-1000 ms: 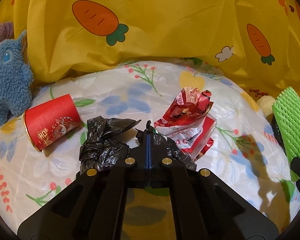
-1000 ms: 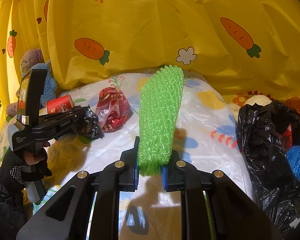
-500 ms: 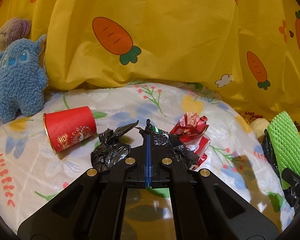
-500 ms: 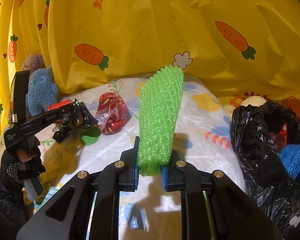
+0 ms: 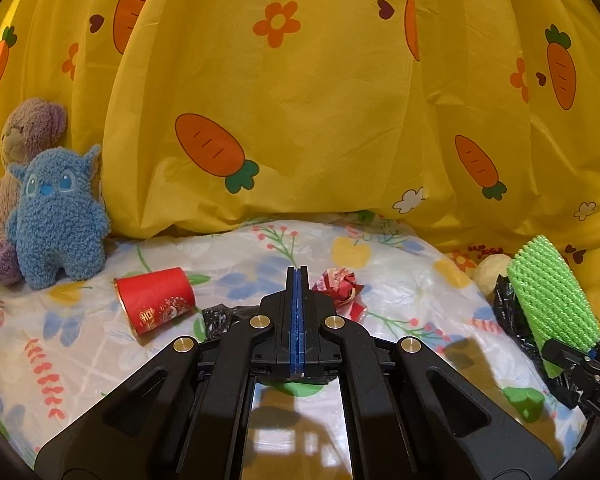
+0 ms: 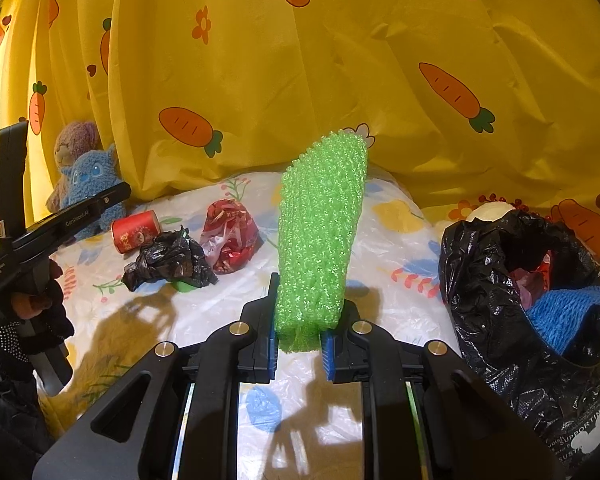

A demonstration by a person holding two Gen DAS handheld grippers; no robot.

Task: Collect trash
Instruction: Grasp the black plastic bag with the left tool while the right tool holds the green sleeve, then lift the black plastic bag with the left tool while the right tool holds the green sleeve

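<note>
- The right gripper (image 6: 299,344) has its fingers clamped on the bottom end of a green foam net sleeve (image 6: 320,236), which stands upright.
- The left gripper (image 5: 297,316) has its fingers pressed together with nothing between them, raised above the flowered sheet (image 6: 384,312).
- On the sheet lie a crumpled black plastic bag (image 6: 168,260), a red snack wrapper (image 6: 230,236) and a tipped red paper cup (image 5: 154,300).
- An open black trash bag (image 6: 496,308) sits to the right.
</note>
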